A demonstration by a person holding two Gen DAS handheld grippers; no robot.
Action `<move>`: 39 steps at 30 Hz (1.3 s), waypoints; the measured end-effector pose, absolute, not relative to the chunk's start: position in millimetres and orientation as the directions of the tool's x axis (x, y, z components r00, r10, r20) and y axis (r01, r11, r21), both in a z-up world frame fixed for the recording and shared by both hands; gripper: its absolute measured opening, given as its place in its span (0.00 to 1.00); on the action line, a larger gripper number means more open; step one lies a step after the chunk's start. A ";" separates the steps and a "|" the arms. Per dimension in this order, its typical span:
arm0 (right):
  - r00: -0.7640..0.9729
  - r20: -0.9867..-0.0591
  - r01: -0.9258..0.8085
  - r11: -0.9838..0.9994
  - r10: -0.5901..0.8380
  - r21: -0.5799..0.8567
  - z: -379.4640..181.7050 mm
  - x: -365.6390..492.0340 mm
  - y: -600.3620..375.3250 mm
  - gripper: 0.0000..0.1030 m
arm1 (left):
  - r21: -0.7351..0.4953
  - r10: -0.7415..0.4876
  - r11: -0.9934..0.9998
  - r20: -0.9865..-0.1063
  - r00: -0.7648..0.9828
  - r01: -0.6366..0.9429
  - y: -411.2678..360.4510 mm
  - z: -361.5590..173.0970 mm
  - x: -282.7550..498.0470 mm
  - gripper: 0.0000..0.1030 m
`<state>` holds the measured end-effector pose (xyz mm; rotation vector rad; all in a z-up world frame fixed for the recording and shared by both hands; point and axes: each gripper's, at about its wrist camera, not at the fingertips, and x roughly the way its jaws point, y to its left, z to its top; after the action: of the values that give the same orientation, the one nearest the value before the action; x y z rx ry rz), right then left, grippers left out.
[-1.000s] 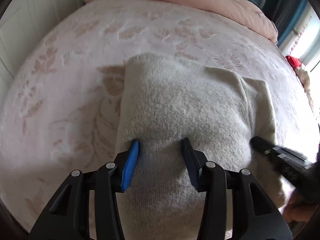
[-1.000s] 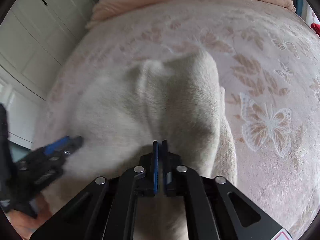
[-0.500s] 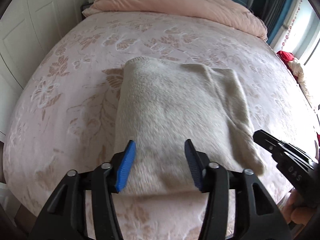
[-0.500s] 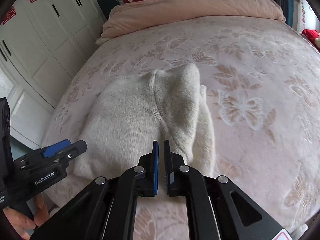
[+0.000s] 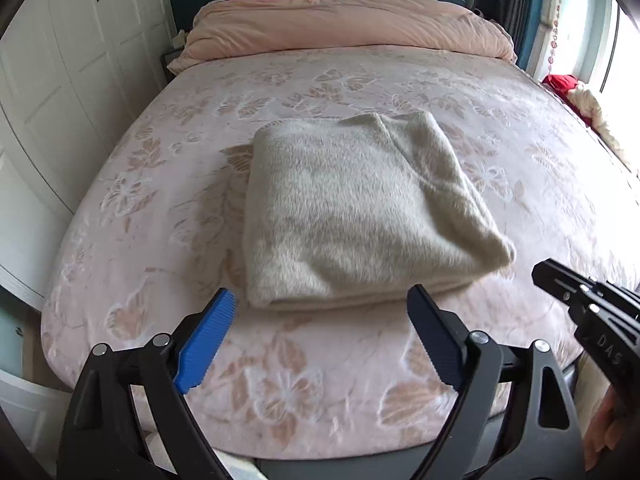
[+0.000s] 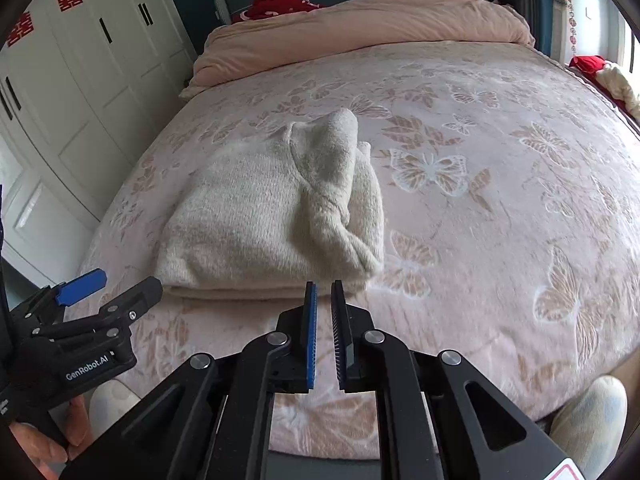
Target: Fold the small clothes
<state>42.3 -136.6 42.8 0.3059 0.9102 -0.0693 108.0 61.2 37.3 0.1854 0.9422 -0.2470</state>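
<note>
The cream knitted sweater [image 5: 360, 208] lies folded into a thick rectangle in the near middle of the bed [image 5: 160, 184], its stacked layers showing along the near edge. Both tools are clear of it: the left gripper [image 5: 320, 320] hangs just short of that near edge, jaws opening wide with nothing between them, and the right gripper [image 6: 324, 308] sits near the sweater's near right corner, jaws opening from a narrow gap — also empty. The fold looks essentially finished; this reads as the let-go step. One sleeve ridge on the right side bulges, so the next move probably calls for smoothing it — or fetching another garment.
</note>
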 end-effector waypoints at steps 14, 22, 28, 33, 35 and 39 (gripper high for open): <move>0.633 -0.772 0.245 0.960 -0.054 0.134 -0.1 -12.7 -117.6 0.53 | 0.054 -0.114 0.961 -0.815 0.568 0.271 77.6 -17.4 46.8 0.85; 0.631 -0.768 0.290 0.951 -0.110 0.103 -15.8 -19.7 -116.4 0.66 | 0.067 -0.072 0.976 -0.799 0.597 0.209 77.9 -38.6 32.1 0.85; 0.601 -0.792 0.329 0.937 -0.110 0.119 -28.3 -19.8 -114.7 0.69 | 0.076 -0.083 0.970 -0.789 0.609 0.231 75.1 -39.0 29.6 0.85; 0.608 -0.785 0.309 0.946 -0.118 0.098 -28.2 -20.4 -105.8 0.70 | 0.076 -0.085 0.970 -0.785 0.613 0.232 72.2 -39.0 26.9 0.85; 0.614 -0.780 0.294 0.952 -0.118 0.088 -26.5 -20.2 -101.4 0.70 | 0.078 -0.083 0.970 -0.785 0.614 0.231 71.8 -38.8 26.7 0.85; 0.612 -0.783 0.286 0.955 -0.115 0.083 -25.9 -18.4 -97.0 0.71 | 0.075 -0.074 0.974 -0.787 0.613 0.213 75.2 -38.8 28.3 0.85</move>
<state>-18.4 -97.0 -25.9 0.2075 0.8844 -0.2331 28.3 75.2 -38.8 0.1670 0.8975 -0.1662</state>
